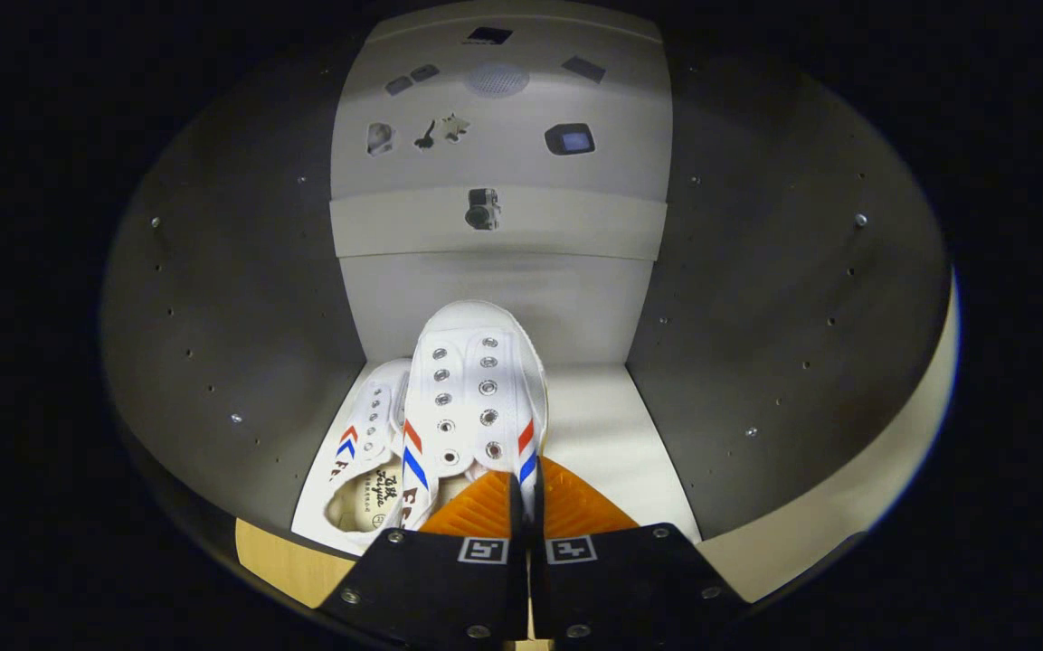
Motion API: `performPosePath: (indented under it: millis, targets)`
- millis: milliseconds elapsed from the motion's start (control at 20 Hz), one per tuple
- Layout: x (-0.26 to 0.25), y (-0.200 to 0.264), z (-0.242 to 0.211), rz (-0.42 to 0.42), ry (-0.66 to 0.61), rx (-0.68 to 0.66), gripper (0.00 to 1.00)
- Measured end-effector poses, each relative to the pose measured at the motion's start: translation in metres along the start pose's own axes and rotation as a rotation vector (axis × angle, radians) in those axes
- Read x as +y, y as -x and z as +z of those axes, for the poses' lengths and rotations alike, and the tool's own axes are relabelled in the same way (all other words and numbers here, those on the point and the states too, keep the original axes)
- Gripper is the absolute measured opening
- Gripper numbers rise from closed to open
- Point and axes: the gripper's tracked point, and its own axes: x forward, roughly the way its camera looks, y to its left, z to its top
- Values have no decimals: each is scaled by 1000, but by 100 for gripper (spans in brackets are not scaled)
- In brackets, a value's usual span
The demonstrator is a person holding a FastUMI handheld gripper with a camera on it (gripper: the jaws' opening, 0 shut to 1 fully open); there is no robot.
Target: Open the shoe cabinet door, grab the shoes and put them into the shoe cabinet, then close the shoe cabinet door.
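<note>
I look into the open shoe cabinet (241, 325), a grey compartment with a pale shelf floor (611, 425). My gripper (528, 493) is shut on the side wall of a white canvas shoe (471, 389) with red and blue stripes; the thin wall is pinched between both fingers. That shoe points toward the cabinet's back, toe first, over the shelf floor. A second matching white shoe (363, 461) lies on the shelf to its left, close against it, opening facing me.
The cabinet's grey side walls (756, 344) with rows of small holes close in on both sides. The back panel (503, 298) stands just beyond the shoe's toe. A pale wooden front edge (281, 561) runs below the shelf. Bare shelf floor lies right of the held shoe.
</note>
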Motion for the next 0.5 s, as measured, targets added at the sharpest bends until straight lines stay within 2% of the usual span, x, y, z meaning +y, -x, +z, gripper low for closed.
performPosePath:
  millis: [500]
  targets:
    - [-8,-41,-24,-37,10,109,1]
